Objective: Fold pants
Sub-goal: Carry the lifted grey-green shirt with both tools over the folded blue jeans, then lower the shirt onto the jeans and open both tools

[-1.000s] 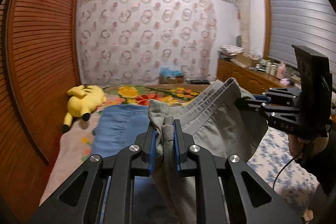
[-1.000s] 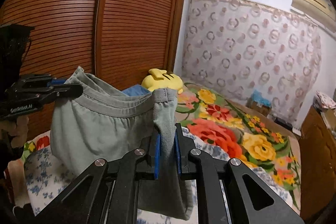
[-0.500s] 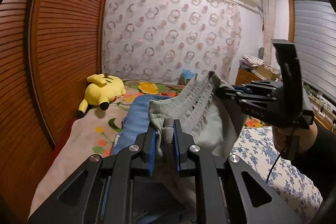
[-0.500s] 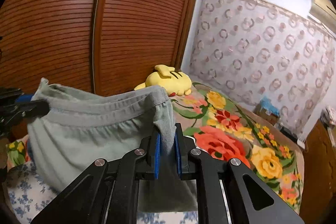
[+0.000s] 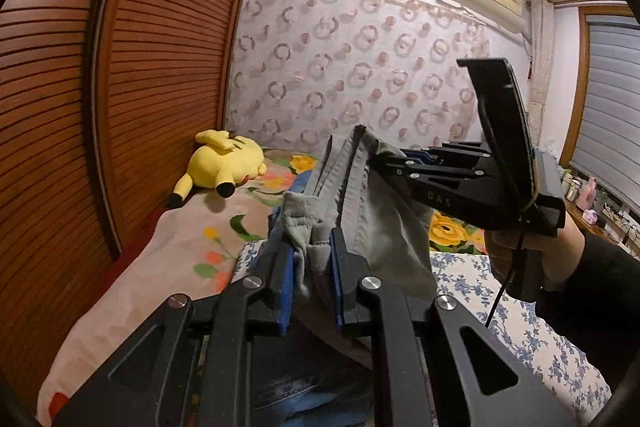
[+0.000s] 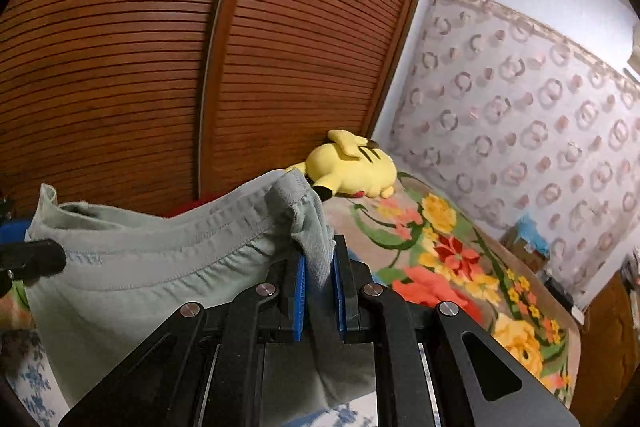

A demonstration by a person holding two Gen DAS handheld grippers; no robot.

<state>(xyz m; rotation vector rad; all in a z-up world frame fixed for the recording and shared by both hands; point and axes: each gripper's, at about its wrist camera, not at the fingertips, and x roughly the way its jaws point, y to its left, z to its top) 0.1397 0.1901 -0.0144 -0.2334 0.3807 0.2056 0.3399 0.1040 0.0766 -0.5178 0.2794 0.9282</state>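
Grey-green pants (image 5: 376,219) hang in the air above the bed, held by the waistband at both ends. My left gripper (image 5: 313,259) is shut on one end of the waistband. My right gripper (image 6: 319,267) is shut on the other end of the pants (image 6: 152,267). In the left wrist view the right gripper (image 5: 388,163) shows close ahead, pinching the band. In the right wrist view the left gripper's tip (image 6: 32,261) shows at the far left edge. The pant legs hang down out of sight.
A bed with a floral blanket (image 6: 460,267) and a blue-flowered sheet (image 5: 520,327) lies below. Blue jeans (image 5: 304,387) lie under the pants. A yellow plush toy (image 5: 224,167) rests by the wooden louvered wardrobe doors (image 6: 200,67). A wooden cabinet (image 6: 612,339) stands at the right.
Both grippers have swung left toward the wardrobe and come closer together, so the waistband between them has gone slack and bunched. Both holds are unchanged.
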